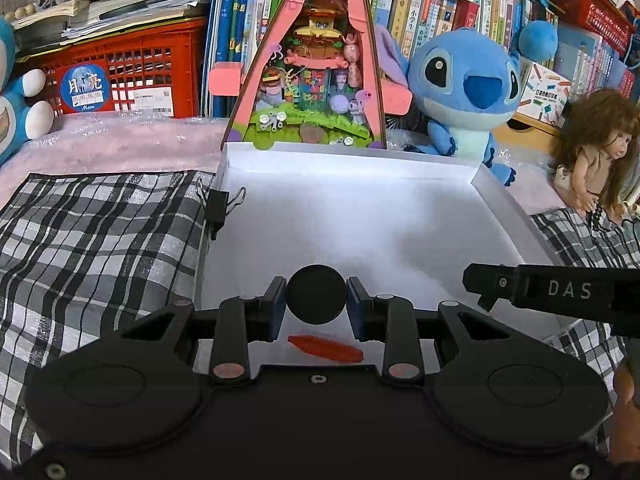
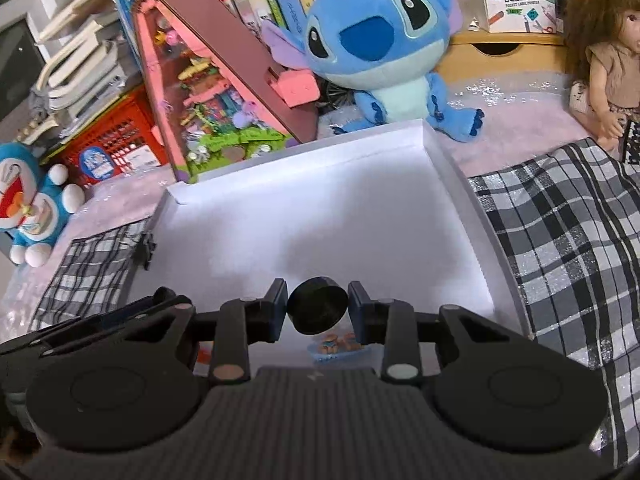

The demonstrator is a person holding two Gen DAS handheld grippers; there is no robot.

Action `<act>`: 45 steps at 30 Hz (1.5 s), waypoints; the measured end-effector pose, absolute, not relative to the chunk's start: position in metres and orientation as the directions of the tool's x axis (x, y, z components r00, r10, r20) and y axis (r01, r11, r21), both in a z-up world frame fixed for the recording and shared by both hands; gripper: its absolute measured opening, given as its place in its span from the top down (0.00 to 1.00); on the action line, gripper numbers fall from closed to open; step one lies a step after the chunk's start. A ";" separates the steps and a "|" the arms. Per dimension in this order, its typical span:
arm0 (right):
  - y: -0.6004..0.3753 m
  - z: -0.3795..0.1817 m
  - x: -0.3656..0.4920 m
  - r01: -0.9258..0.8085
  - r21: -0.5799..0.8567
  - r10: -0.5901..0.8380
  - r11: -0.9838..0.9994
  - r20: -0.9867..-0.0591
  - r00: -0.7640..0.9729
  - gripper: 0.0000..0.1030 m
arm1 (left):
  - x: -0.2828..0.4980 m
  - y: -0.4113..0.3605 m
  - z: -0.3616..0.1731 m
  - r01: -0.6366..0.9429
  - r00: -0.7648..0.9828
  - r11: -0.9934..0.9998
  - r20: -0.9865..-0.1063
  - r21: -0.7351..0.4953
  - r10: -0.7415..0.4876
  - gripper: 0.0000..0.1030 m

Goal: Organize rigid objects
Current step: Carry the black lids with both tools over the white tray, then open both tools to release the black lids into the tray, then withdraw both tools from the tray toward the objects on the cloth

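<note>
A black round disc [image 1: 316,294] is clamped between the pads of the left gripper [image 1: 316,300], whose jaws are closed only as far as the disc's width allows. A second black disc [image 2: 317,305], thicker in appearance and tilted, is gripped in the same way by the right gripper [image 2: 317,308]. Both grippers are held over the near edge of a shallow white box [image 1: 500,216], which lies between two pieces of checked cloth [image 1: 100,240] on a pink surface. Neither disc appears to be set down yet.

Inside the box very little is seen. A small red oblong piece [image 1: 326,348] lies on the box floor at the near side, just below the left gripper's disc. In the right wrist view a small blue item with orange figures [image 2: 336,345] lies near the same edge, partly hidden by the gripper. The rest of the box floor is bare white. A black binder clip [image 1: 218,204] is fixed to the box's left wall.

The task is judged to be at an early stage: two small pieces are already in the box, and the two discs are carried but not yet placed. Whether more objects remain outside cannot be told; a blue plush toy [image 1: 464,88] and a doll [image 1: 592,152] sit beyond the far side.
</note>
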State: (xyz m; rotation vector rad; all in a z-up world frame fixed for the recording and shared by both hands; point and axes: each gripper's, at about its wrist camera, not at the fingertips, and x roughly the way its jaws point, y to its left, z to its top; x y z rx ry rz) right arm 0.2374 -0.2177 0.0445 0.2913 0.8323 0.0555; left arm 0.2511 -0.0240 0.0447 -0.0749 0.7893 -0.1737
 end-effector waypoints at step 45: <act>-0.234 0.064 0.172 -0.049 0.234 0.189 0.971 -0.622 0.760 0.17 | 0.164 -0.013 0.071 0.226 0.770 0.970 -0.592 -0.093 -0.236 0.21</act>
